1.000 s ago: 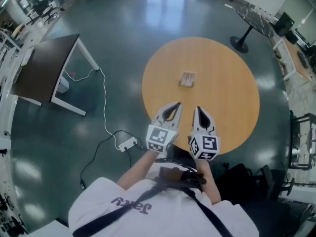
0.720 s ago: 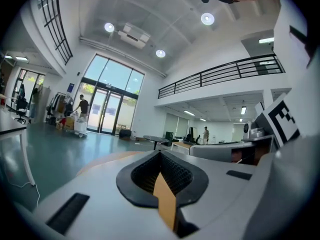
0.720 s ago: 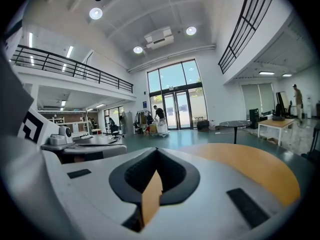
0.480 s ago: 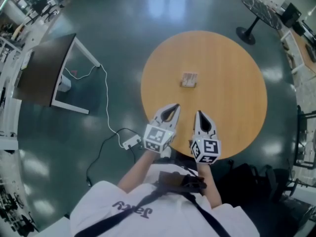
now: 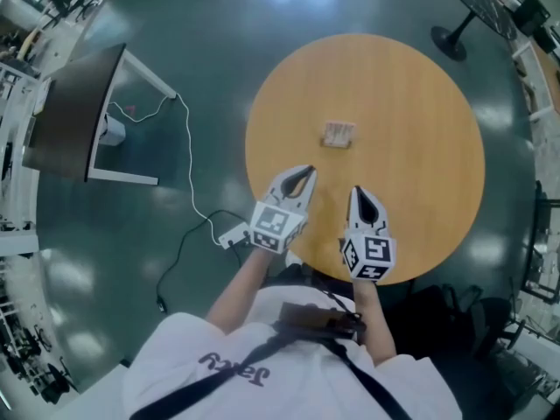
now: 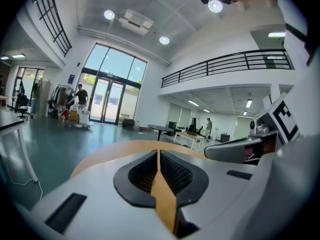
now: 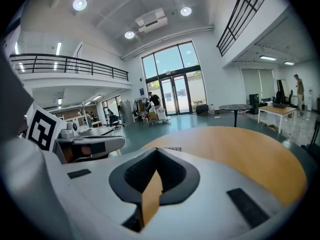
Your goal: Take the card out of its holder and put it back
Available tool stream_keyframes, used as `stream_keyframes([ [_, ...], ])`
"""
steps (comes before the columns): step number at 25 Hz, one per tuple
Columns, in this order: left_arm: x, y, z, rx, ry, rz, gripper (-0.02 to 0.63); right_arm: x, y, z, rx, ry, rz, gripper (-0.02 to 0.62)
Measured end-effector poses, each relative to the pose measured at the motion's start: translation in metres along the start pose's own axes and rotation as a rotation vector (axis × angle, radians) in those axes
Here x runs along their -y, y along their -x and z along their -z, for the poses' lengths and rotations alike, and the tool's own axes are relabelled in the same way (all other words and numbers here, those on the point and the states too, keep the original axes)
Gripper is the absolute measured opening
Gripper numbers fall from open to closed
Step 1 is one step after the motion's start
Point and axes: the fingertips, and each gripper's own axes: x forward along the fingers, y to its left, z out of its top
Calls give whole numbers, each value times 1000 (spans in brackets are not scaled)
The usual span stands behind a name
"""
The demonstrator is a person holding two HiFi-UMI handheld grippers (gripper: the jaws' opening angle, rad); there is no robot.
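Observation:
The card holder (image 5: 337, 135) with its card stands near the middle of the round wooden table (image 5: 420, 103) in the head view. Its top edge (image 7: 173, 148) just peeks over the jaws in the right gripper view. My left gripper (image 5: 306, 172) hovers over the table's near part, a little left of and nearer than the holder, jaws shut on nothing. My right gripper (image 5: 356, 191) hangs beside it, also short of the holder, its jaws shut and empty. Both tips point toward the holder.
A dark rectangular table (image 5: 70, 116) stands on the floor to the left. A white cable and power strip (image 5: 229, 233) lie on the floor near the round table's left edge. Another black-based table (image 5: 477, 11) is at the far right.
Both grippers have stayed shut and side by side. The head view has shifted, so the table and holder sit slightly higher in the picture; the left gripper has crept a little forward.

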Motion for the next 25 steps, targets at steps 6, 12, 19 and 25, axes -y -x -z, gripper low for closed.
stream_keyframes([
  [6,-33,-14,11,-59,-69,-1,14,-2,-28,-4,-11,10,-28,23],
  [12,-50,-33,12,-79,-117,61,23,14,-37,4,-43,-3,-8,23],
  [19,-74,-58,18,-115,-149,101,34,26,-44,11,-68,-25,9,23],
  [25,-81,-76,28,-148,-189,184,68,35,-48,11,-82,-23,13,23],
])
